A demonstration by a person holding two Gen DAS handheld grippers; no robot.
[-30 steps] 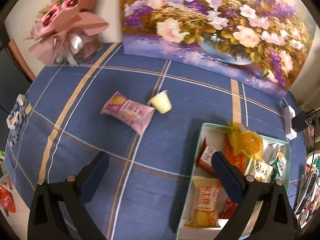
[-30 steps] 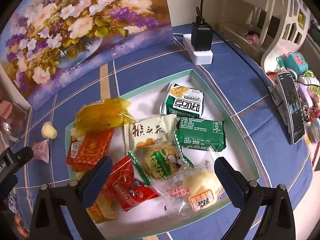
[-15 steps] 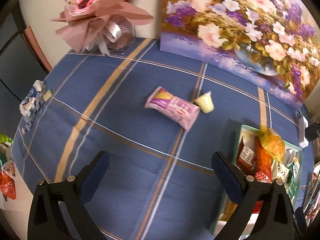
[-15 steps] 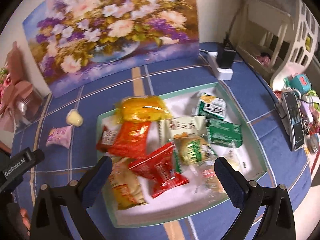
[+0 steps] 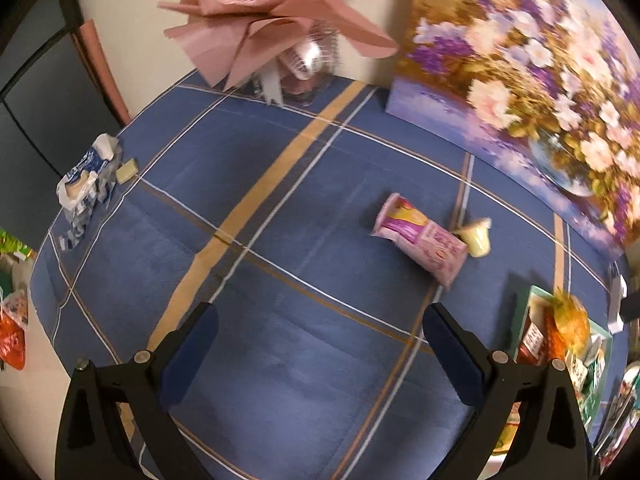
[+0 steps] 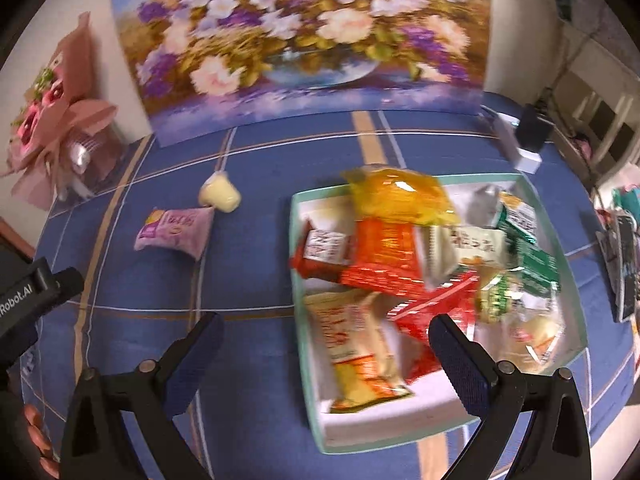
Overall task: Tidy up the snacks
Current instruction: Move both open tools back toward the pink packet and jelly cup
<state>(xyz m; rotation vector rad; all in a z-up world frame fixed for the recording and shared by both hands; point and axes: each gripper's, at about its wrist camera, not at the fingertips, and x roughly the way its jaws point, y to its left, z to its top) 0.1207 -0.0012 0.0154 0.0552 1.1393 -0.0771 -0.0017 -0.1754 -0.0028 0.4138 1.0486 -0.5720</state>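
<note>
The left gripper hangs over bare blue cloth, its jaws spread wide with nothing between them. At its 1 o'clock lies a pink snack packet, with a pale yellow jelly cup touching its far end. Nothing stands between gripper and packet.

The right gripper is likewise wide open and empty, its right finger over the near edge of the mint-rimmed tray. Inside the tray lie crowded packets, a yellow bag at 12 o'clock on top; their print is too blurred to read. At 9 o'clock the left unit's body reads "Robot.AI".

The blue plaid tablecloth carries a flower painting propped at the far wall, a pink bouquet beside it, and a crumpled blue-white wrapper at the left edge.
</note>
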